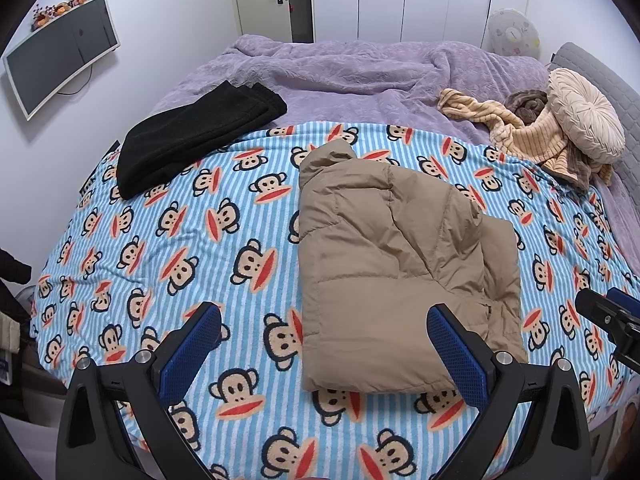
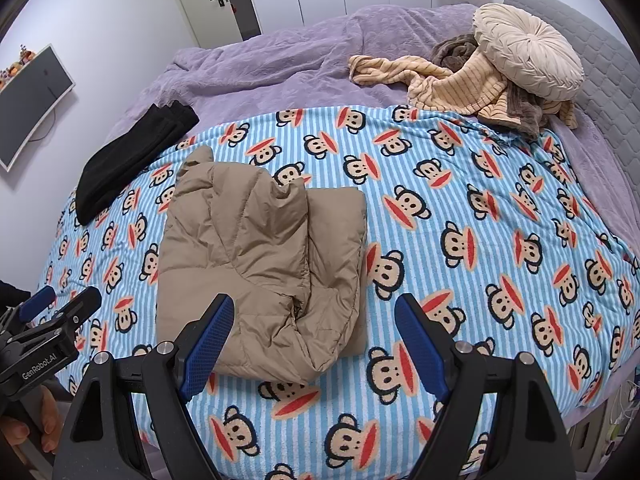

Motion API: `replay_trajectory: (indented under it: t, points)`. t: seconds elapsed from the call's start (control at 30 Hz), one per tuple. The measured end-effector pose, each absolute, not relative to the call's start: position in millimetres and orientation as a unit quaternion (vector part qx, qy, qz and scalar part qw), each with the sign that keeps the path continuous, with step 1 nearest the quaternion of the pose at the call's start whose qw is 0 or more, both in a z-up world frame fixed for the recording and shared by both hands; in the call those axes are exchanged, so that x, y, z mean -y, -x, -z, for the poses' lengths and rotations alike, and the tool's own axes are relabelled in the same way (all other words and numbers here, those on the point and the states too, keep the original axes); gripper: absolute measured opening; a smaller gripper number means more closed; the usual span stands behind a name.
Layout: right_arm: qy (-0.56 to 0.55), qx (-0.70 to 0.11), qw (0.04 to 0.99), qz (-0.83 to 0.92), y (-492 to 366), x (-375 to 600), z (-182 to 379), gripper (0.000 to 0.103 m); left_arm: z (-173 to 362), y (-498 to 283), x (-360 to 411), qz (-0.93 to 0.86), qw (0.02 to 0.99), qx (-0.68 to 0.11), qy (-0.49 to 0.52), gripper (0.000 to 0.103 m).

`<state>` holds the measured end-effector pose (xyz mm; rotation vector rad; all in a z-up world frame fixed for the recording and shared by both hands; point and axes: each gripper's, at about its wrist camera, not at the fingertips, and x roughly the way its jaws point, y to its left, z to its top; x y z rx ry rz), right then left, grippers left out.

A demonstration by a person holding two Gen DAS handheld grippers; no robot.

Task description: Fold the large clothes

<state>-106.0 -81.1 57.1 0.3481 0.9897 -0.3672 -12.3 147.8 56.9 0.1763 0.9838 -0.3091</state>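
The left claw (image 1: 324,344) stood wide open above the near edge of the bed, its blue pads spread far apart with nothing between them and nothing held. Its right-hand finger (image 1: 456,352) overlapped the near corner of the jacket (image 1: 400,264) in the left wrist view, though whether it touched the cloth could not be told; the left-hand finger (image 1: 192,348) hung over the bare blanket (image 1: 180,240).

The right claw (image 2: 316,344) was likewise spread wide and empty. Its left-hand finger (image 2: 208,348) lay over the near edge of the jacket (image 2: 260,264) in the right wrist view, contact not clear, and the other finger (image 2: 420,348) stood over the blanket (image 2: 480,240).

The tan padded jacket lay folded into a thick bundle on the blue striped monkey blanket, near the foot edge of the bed, its collar end toward 12 o'clock. From the left claw it sat at about 1 o'clock; from the right claw at about 11 o'clock.

A folded black garment (image 1: 196,136) rested at 10 o'clock from the jacket, half on the monkey blanket and half on the purple bedspread (image 1: 360,72). At 2 o'clock, well apart from the jacket, a heap of striped cream clothes (image 1: 536,136) lay against a round cream cushion (image 1: 584,120).

At 9 o'clock in the right wrist view the other claw (image 2: 60,304) showed, with fingers of a hand (image 2: 36,424) below it. A screen (image 1: 60,56) hung on the wall at 10 o'clock.
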Motion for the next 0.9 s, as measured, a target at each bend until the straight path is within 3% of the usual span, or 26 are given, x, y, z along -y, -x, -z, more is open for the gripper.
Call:
replay_trajectory:
  t: [0.9]
  points:
    - [-0.166,-0.47,0.849,0.175,106.7,79.2,-56.8,0.085,-59.3,13.5,-149.0,0.146,0.869,-0.464,-0.088,0.103]
